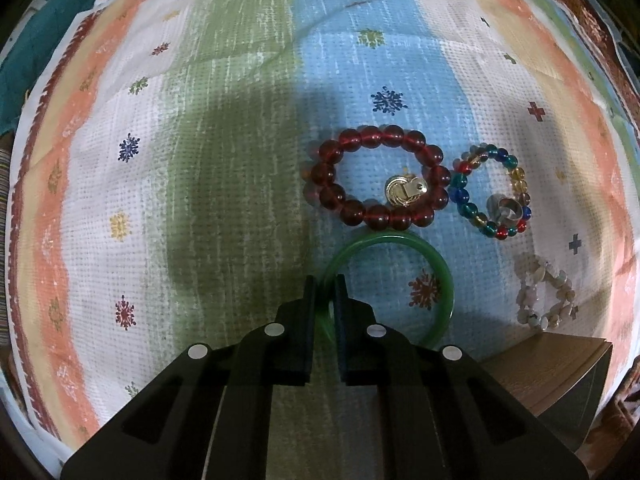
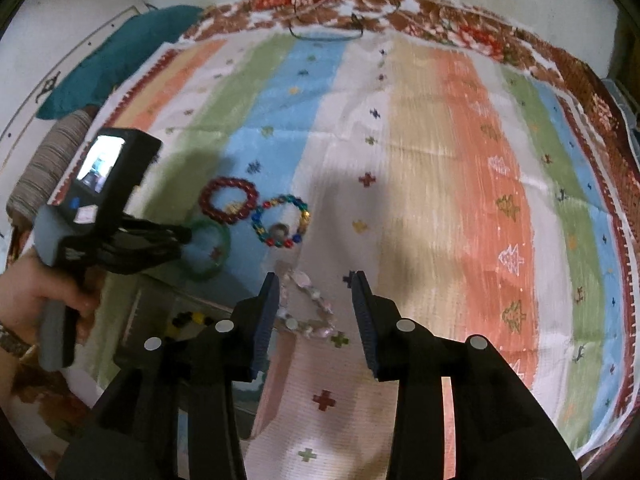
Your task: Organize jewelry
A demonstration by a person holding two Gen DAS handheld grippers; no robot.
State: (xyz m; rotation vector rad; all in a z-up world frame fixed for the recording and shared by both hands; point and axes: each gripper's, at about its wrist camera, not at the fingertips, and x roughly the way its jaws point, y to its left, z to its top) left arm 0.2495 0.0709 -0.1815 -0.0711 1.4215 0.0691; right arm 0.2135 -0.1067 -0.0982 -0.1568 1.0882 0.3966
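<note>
My left gripper is shut on the near-left rim of a green bangle lying on the striped cloth. Beyond it lies a dark red bead bracelet with a gold earring inside, and a multicoloured bead bracelet with a silver ring inside. A pale stone bracelet lies at the right. In the right wrist view my right gripper is open and empty just above the pale stone bracelet. The left gripper shows there on the green bangle.
A brown box stands at the near right of the bangle; in the right wrist view it holds dark and yellow beads. A teal cushion and a striped roll lie off the cloth's far left edge.
</note>
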